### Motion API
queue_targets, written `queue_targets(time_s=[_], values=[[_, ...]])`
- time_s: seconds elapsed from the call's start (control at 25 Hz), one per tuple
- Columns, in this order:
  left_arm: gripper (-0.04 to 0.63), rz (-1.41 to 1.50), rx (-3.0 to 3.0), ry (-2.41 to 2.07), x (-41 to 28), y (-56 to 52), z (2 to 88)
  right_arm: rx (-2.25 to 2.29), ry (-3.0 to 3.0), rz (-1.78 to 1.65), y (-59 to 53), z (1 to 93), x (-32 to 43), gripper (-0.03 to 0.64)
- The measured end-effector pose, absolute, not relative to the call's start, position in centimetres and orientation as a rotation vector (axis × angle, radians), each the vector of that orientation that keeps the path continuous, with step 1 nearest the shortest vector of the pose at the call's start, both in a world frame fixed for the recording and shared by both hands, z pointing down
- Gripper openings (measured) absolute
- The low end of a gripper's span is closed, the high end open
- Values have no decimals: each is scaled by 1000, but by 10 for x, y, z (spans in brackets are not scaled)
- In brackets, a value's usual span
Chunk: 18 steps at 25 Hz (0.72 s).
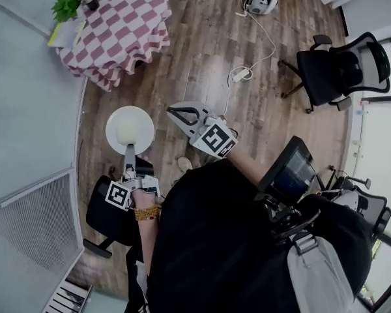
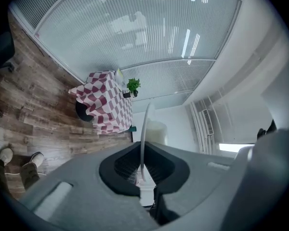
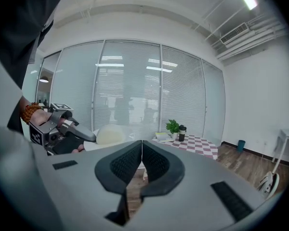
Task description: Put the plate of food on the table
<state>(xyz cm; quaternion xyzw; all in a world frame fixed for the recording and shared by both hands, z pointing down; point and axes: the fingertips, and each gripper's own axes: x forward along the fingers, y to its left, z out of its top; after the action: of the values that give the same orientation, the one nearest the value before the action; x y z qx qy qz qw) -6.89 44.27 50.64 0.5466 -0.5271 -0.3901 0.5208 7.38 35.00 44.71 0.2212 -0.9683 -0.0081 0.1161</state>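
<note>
Plate [image 1: 130, 128] of food pinched by rim in left hand-held gripper [image 1: 130, 154], above floor [image 1: 202, 57], well apart from checkered desk [image 1: 127, 18] at 12 o'clock. Right hand-held gripper [image 1: 181, 114] pressed together, empty, at plate's 3 o'clock.

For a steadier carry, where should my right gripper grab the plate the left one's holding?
Probably the bare right-hand rim of the plate, bringing the right gripper in level from the right: the left gripper pinches the near rim, food sits mid-plate, and the thin rim suits a pinch.
</note>
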Motion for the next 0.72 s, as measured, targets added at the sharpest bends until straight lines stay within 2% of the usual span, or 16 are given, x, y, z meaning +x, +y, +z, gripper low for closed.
queue_targets(time_s=[0.48, 0.72], values=[[18, -967, 1317, -1318, -40, 353, 493, 587, -2892, -11, 249, 449, 93, 11], [18, -986, 1280, -1323, -32, 334, 498, 506, -2896, 9, 224, 455, 78, 11]])
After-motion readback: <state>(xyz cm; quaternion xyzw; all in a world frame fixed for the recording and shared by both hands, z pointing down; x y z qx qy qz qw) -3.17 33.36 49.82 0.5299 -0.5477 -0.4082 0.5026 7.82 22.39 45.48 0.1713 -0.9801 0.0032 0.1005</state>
